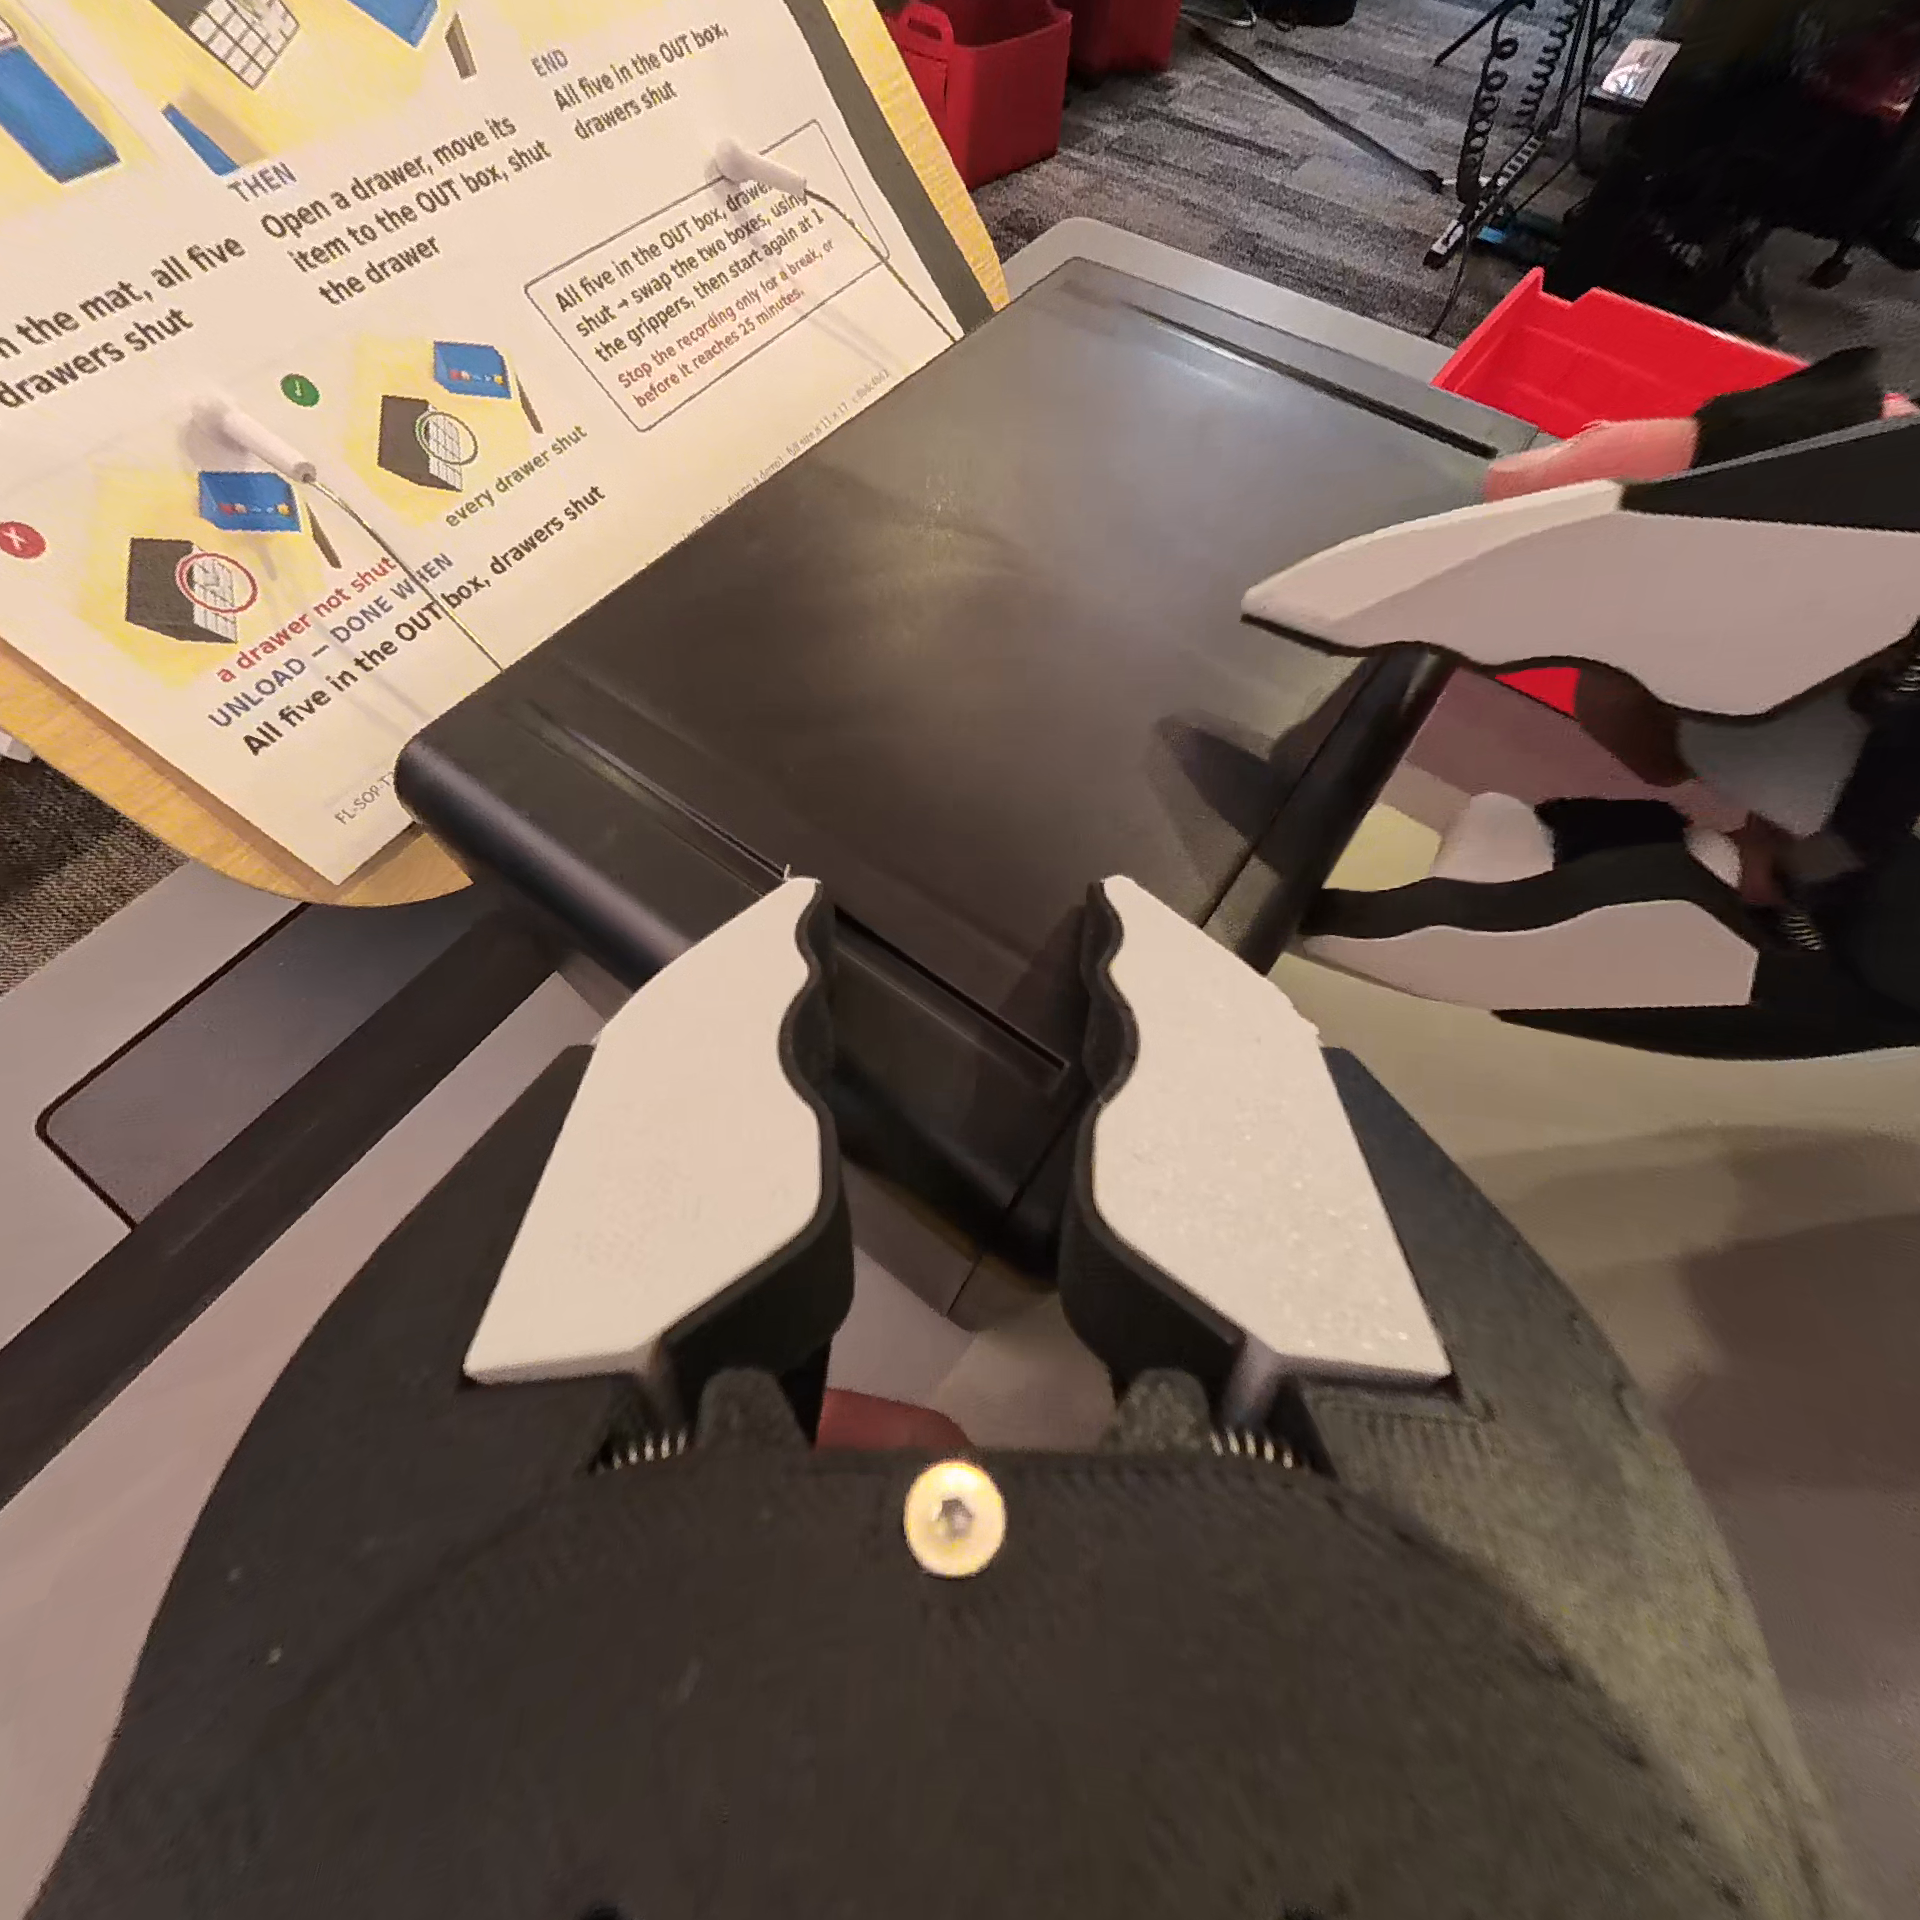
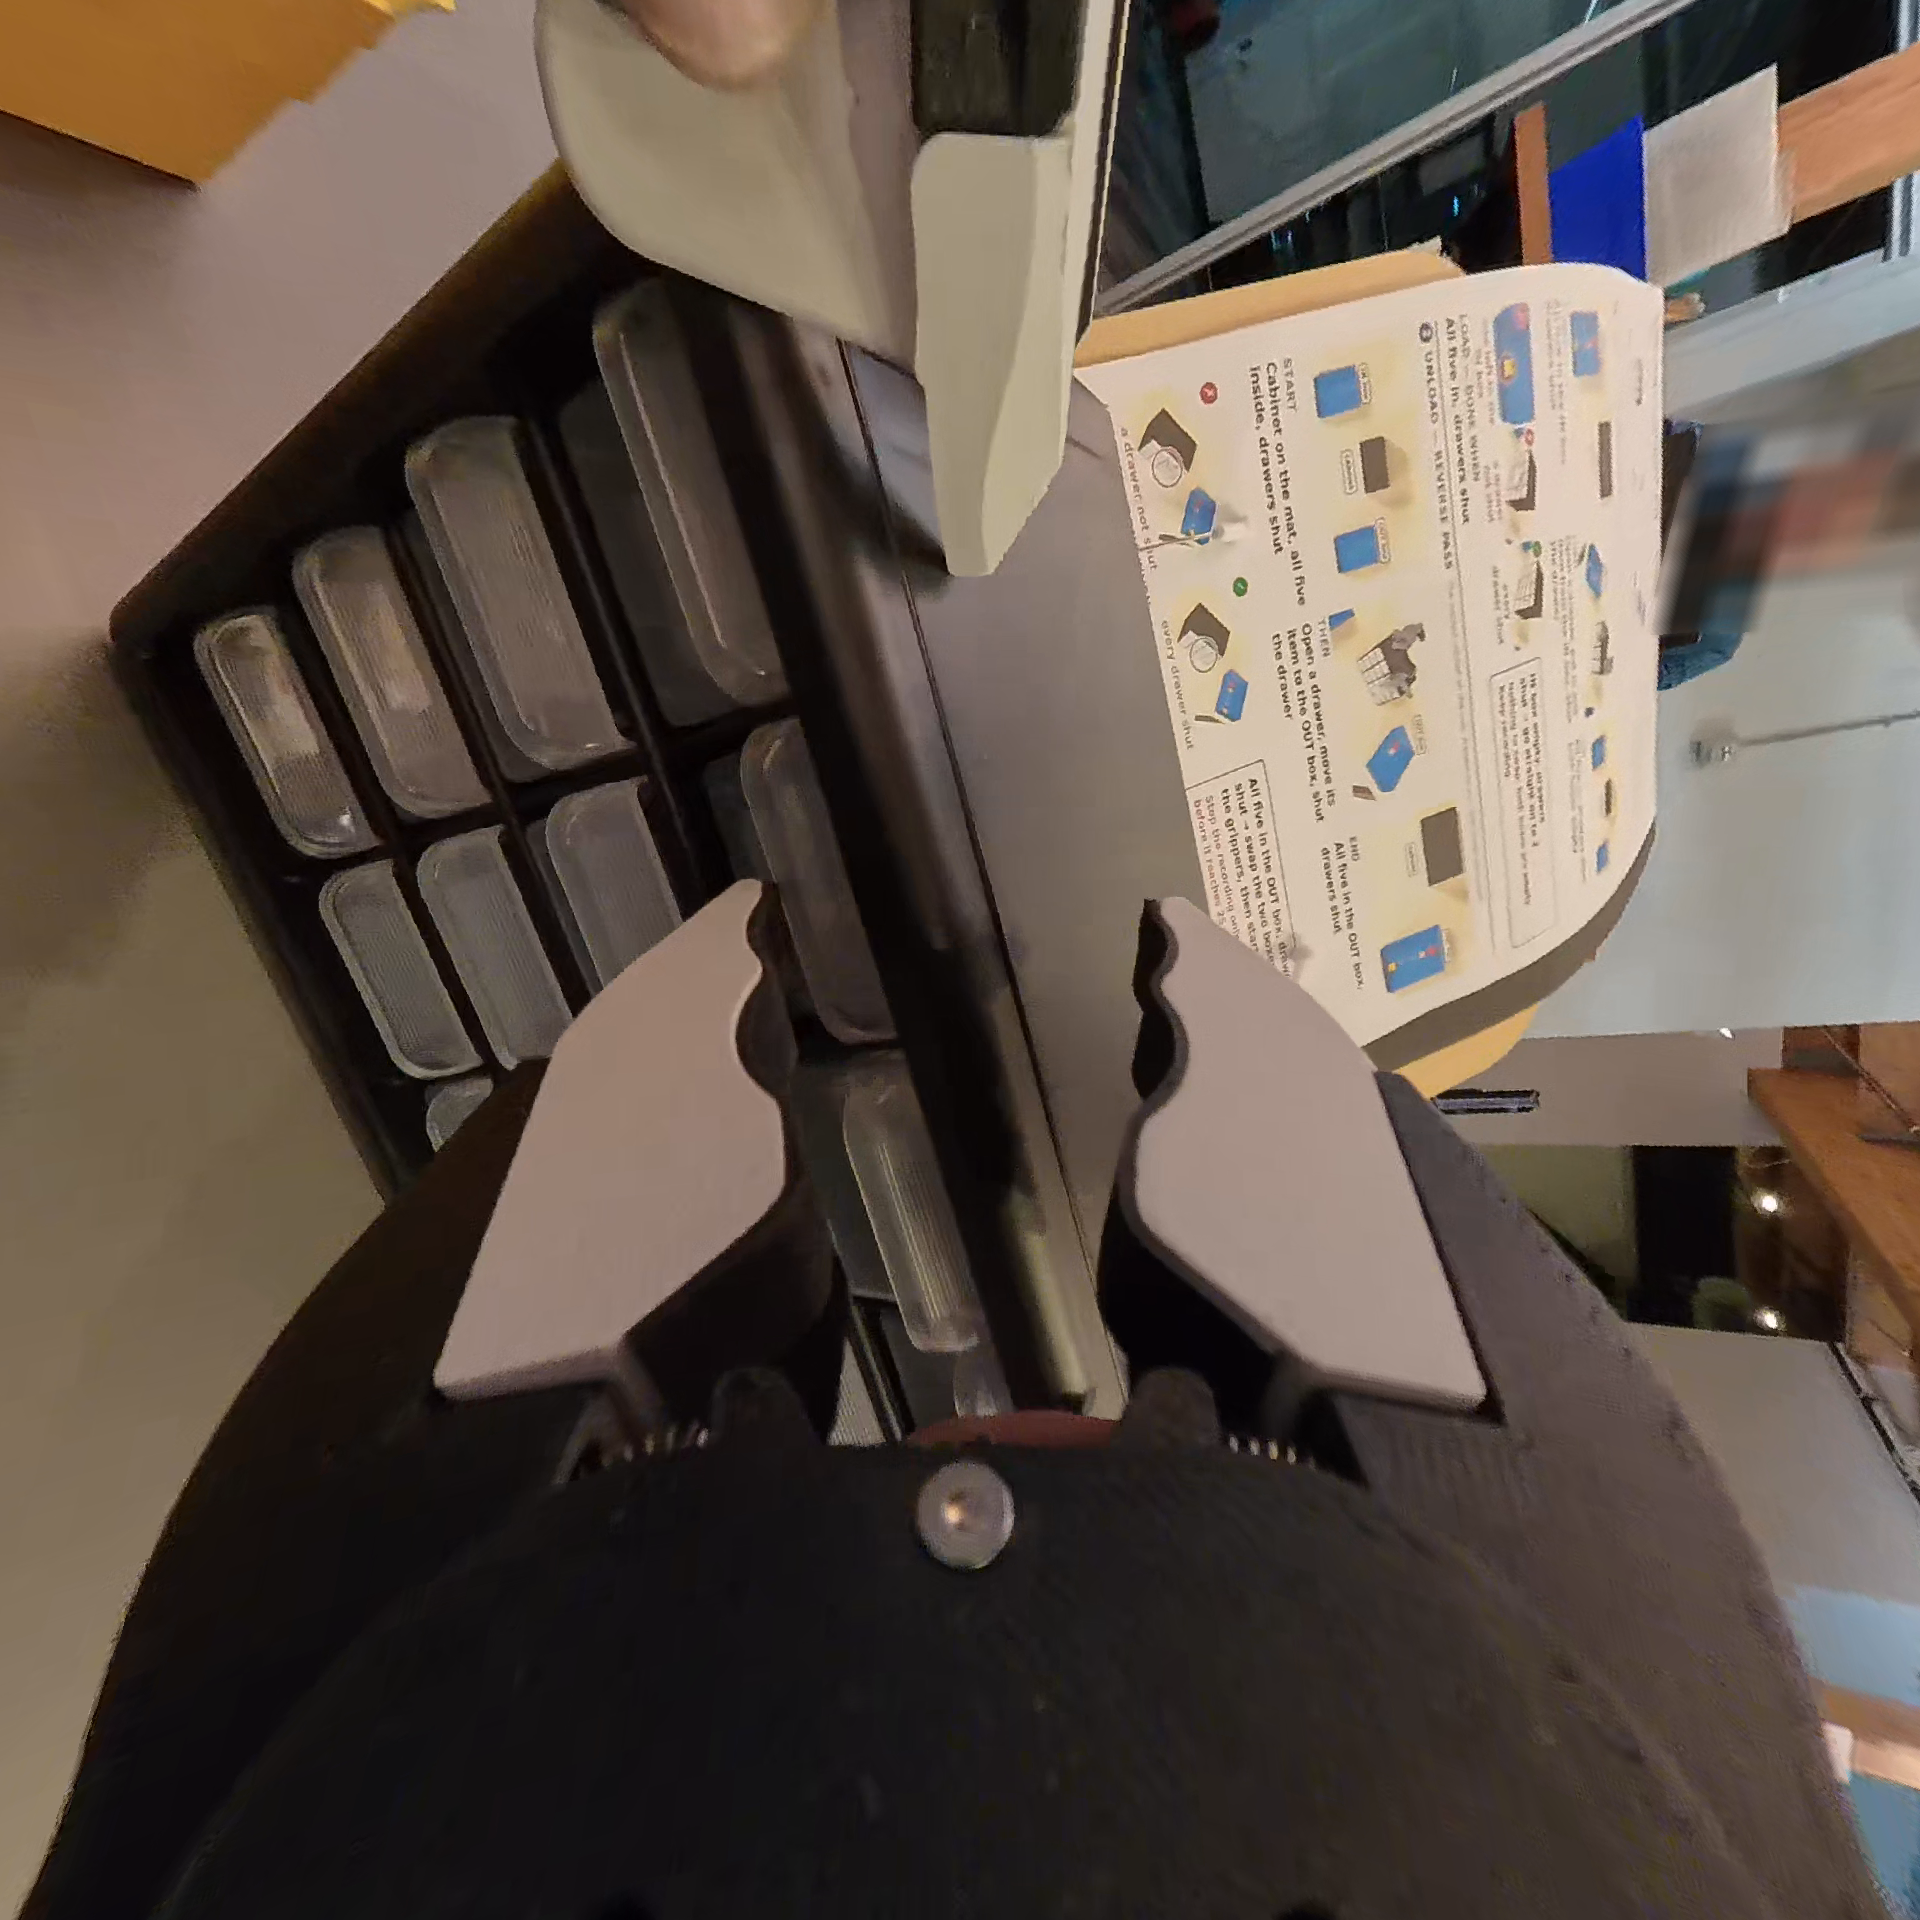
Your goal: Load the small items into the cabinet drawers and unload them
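Observation:
The black cabinet (image 1: 987,540) stands on a dark mat (image 1: 208,1081); I look down on its flat top. In the right wrist view its clear drawers (image 2: 499,665) show, and all those in sight look pushed in. My left gripper (image 1: 956,894) is open, its fingers straddling the cabinet's near top edge. My right gripper (image 2: 951,914) is open across the edge between the drawer front and the top; in the left wrist view it (image 1: 1278,779) is at the cabinet's right side. The left gripper (image 2: 935,447) also shows farther along that edge. No small items are visible.
A printed instruction sheet (image 1: 416,312) on a tan board leans behind the cabinet's left side, also in the right wrist view (image 2: 1403,623). A red bin (image 1: 1621,353) sits at the far right on the grey table (image 1: 1558,1195). More red bins (image 1: 977,73) stand on the carpet beyond.

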Action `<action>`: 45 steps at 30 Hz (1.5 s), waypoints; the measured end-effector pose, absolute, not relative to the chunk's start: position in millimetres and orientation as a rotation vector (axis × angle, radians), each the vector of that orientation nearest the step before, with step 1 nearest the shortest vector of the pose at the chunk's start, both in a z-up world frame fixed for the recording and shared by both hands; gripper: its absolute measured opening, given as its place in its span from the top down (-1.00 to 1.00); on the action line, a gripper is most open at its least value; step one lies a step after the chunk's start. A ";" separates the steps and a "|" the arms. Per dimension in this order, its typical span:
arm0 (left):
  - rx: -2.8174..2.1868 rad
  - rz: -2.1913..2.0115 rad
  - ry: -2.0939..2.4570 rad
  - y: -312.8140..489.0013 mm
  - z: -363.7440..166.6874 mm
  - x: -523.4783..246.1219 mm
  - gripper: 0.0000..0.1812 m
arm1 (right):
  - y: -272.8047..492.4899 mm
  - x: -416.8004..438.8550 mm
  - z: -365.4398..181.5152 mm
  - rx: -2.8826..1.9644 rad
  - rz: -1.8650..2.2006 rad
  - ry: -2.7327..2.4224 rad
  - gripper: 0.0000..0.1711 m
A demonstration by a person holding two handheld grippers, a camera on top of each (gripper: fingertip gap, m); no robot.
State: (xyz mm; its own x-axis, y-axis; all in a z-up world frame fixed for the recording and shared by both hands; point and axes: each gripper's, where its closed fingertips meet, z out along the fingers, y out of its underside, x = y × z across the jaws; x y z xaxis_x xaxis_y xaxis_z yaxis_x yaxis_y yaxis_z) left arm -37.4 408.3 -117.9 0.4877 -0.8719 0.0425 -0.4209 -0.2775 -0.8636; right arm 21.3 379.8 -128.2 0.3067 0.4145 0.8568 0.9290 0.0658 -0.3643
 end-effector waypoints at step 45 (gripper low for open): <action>-1.889 -0.780 0.997 408.6 -114.5 -45.2 0.59 | 286.2 -54.6 -137.4 -1.142 -0.553 -1.393 0.83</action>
